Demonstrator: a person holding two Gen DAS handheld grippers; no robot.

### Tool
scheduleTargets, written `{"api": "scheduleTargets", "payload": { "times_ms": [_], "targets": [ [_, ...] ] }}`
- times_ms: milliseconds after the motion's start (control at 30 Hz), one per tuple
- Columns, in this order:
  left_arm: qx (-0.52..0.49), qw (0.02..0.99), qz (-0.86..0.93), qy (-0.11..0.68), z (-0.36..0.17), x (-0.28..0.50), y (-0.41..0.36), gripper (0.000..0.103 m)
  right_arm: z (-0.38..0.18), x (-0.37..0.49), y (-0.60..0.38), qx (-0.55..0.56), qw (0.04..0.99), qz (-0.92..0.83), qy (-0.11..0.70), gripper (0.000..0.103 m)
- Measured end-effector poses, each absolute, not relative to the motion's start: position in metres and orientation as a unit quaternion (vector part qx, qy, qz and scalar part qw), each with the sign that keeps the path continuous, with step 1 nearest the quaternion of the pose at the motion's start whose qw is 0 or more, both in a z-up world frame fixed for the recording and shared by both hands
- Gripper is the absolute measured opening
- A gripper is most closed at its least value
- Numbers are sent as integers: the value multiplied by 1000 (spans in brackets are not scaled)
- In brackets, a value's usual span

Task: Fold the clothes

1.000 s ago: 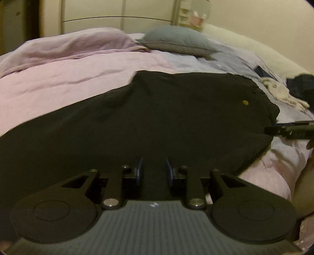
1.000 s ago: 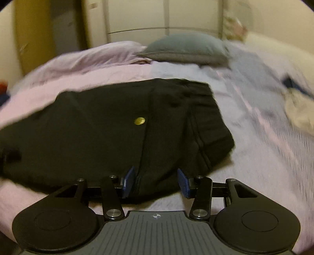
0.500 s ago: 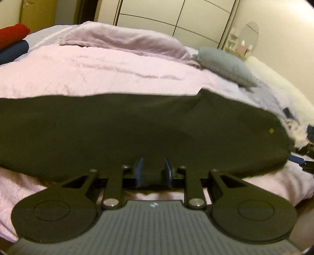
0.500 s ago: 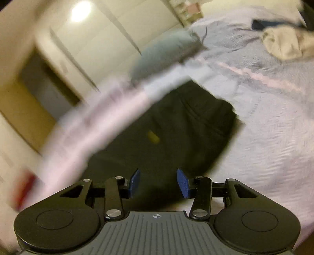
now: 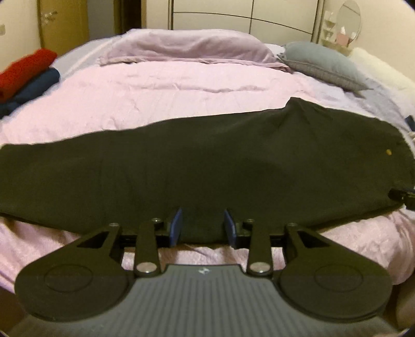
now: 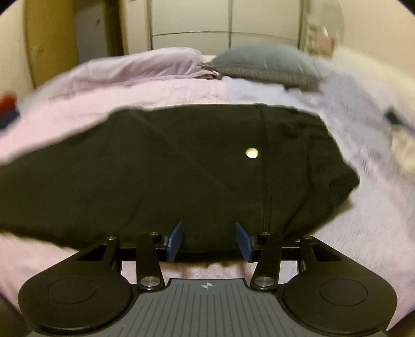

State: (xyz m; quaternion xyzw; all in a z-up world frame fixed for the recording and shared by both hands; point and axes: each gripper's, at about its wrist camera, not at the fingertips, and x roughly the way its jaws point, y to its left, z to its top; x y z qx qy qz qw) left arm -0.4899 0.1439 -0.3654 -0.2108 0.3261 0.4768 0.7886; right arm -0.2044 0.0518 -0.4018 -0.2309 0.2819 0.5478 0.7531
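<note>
On the pink bed, black trousers lie flat before the spread, empty left claw and right claw.

A wide bed fills the room, covered by a pale pink quilt — lavender toward its right side. At the head lie a rumpled lilac pillow and a grey cushion. Behind stands a cream panelled wardrobe, with a yellowish wooden door to its left. A round mirror sits in the far right corner — warm, dim light throughout.
</note>
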Motion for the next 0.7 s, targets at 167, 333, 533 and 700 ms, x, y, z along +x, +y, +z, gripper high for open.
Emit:
{"api": "scheduleTargets", "payload": {
  "times_ms": [167, 333, 533, 700],
  "targets": [
    [-217, 785, 477, 330, -349, -493, 133, 34, -380, -216, 42, -219, 750, 545, 306, 49],
    [-219, 778, 482, 338, -337, -504, 117, 35, -364, -229, 17, -204, 747, 542, 326, 49],
    [-195, 791, 470, 339, -320, -515, 90, 38, -353, -247, -8, -186, 743, 540, 349, 49],
    [-180, 796, 477, 326, -305, -527, 70, 41, -343, -262, -29, -173, 740, 541, 361, 50]
  ]
}}
